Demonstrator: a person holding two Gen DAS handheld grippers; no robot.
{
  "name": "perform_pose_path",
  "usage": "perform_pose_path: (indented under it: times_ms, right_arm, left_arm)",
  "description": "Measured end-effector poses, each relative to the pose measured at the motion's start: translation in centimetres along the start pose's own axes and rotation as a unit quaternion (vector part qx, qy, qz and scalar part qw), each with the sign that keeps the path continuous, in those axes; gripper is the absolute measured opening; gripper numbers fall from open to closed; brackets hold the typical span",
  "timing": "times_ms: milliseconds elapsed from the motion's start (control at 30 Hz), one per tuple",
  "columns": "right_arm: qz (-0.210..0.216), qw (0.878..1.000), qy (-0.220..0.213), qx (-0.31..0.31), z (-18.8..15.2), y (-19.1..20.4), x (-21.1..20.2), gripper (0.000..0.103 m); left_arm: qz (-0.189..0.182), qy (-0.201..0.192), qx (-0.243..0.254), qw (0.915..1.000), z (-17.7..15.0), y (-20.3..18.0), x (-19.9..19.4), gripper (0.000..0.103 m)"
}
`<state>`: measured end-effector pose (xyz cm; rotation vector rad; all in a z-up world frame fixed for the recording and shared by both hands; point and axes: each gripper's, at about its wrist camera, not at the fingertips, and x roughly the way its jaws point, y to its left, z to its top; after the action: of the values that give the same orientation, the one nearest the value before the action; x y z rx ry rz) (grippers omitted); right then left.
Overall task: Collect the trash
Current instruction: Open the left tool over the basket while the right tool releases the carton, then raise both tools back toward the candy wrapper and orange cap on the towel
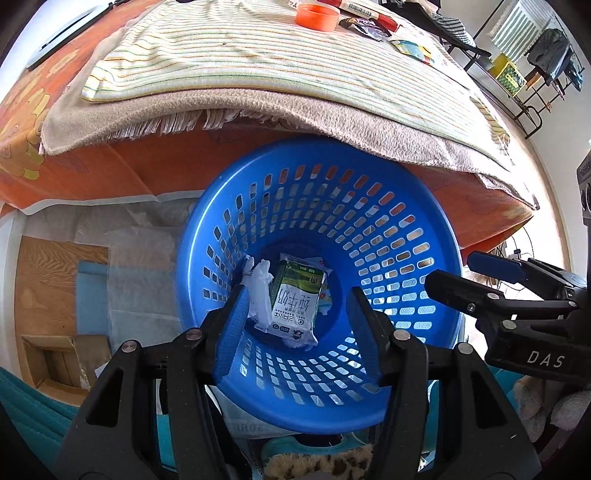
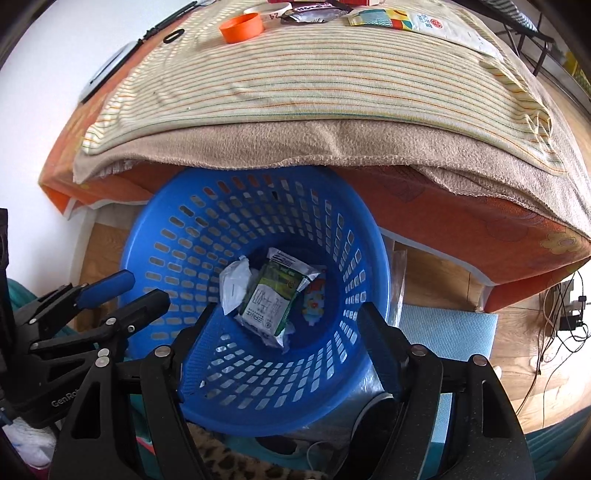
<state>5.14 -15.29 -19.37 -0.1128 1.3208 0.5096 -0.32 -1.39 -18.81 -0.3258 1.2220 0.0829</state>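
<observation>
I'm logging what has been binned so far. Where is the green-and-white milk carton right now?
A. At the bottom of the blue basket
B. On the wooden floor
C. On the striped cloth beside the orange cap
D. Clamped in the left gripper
A: the milk carton lies on the floor of the blue basket, among crumpled wrappers.

A basket (image 1: 424, 295) stood on the floor against the table's (image 1: 122, 166) near edge, a milk carton (image 1: 293, 299) and crumpled wrappers (image 1: 258, 284) inside it; behind, a cap (image 1: 316, 15) and packets (image 1: 413, 46) lay on the tabletop.
</observation>
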Motion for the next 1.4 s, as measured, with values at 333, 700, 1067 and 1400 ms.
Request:
perform_pose_path:
  times_ms: [333,700,1067,1400]
  right_arm:
    - [0.003,1.0,-0.023,0.002,0.5,-0.3,-1.4,0.074]
    - [-0.011,0.994,-0.108,0.0,2.6,-1.8,-5.2,0.074]
    - [-0.031,0.984,-0.175,0.005,7.8,-5.5,-9.4,0.074]
    - [-0.035,0.982,-0.186,-0.006,13.7,-8.8,-10.9,0.074]
  left_arm:
    - [-0.005,-0.014,-0.003,0.9999,1.0,-0.1,-1.2,0.056]
    - [-0.008,-0.048,0.0,0.9988,4.3,0.1,-3.6,0.056]
    - [-0.007,-0.078,0.016,0.9968,9.8,-0.9,-4.6,0.056]
    - [-0.003,-0.092,0.025,0.9955,14.6,-1.7,-3.7,0.059]
